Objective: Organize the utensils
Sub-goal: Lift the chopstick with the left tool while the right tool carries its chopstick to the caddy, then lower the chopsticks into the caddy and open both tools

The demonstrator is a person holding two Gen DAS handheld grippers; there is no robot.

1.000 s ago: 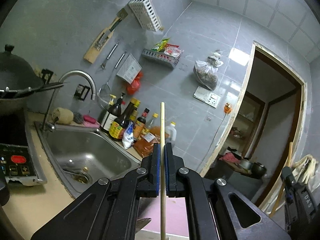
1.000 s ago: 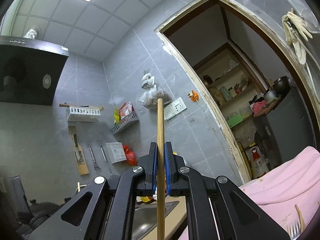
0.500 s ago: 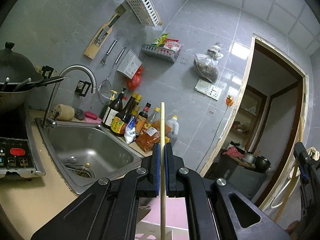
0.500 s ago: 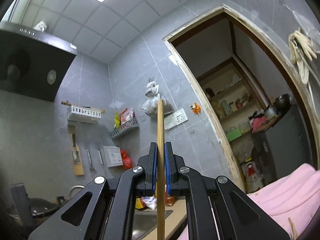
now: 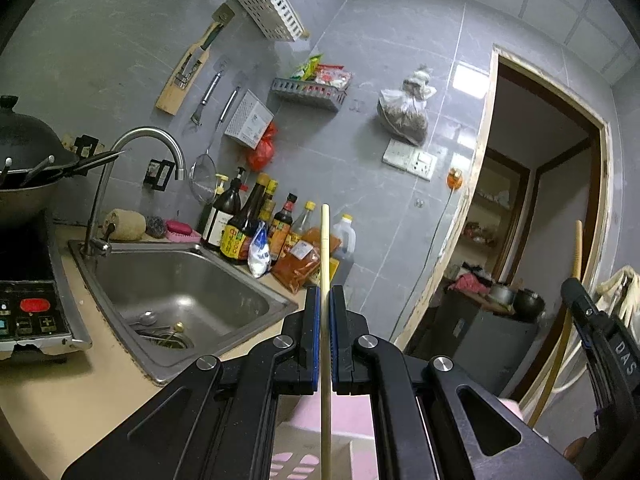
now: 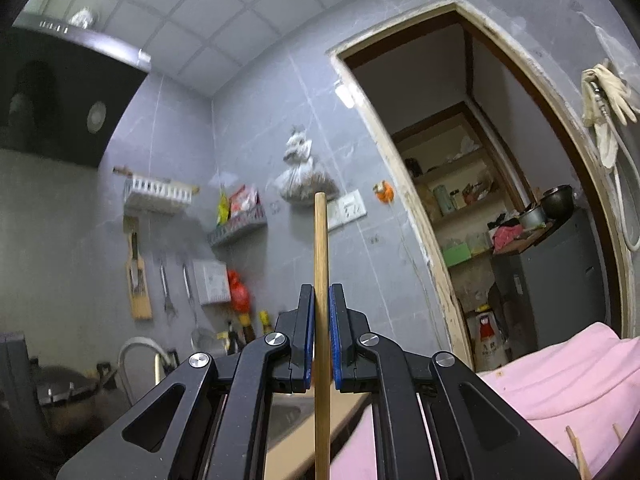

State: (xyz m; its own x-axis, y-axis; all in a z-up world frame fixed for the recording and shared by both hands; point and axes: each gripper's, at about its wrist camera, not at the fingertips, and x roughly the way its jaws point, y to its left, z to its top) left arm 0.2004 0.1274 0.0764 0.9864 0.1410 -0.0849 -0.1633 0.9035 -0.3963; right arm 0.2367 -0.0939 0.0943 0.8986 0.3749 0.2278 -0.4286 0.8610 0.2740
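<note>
Both claws are clamped on sticks. Our left gripper (image 5: 325, 336) pinches a thin pale chopstick (image 5: 325, 248), blue pads tight on either side. Our right gripper (image 6: 319, 336) pinches a thicker, browner chopstick (image 6: 321, 248) the same way.

Key relation: each stick's long axis crosses the pads and stands up out of the claw, with its upper end well above the fingertips and the rest running down out of frame. So the sticks stand close to upright, not pointing along the fingers.

Left wrist view: the fingers aim about level toward the tiled wall, with the sink (image 5: 120, 264) and a row of sauce bottles (image 5: 256, 228) ahead and left. Below the claw we see the rim of a pale slotted basket (image 5: 340, 448) on pink cloth (image 5: 336, 410). That's our guess for the drop spot, and the left hand is right above it, so nearer. The right gripper's body shows at the far right of that view, its stick standing up too.

Right wrist view: fingers tipped slightly upward toward the doorway (image 6: 472, 200) wall; pink cloth at lower right with a couple more stick ends poking up. No holder visible here.

Our read: mid-carry, nothing released yet. Next move is likely straight down along the stick's axis.
</note>
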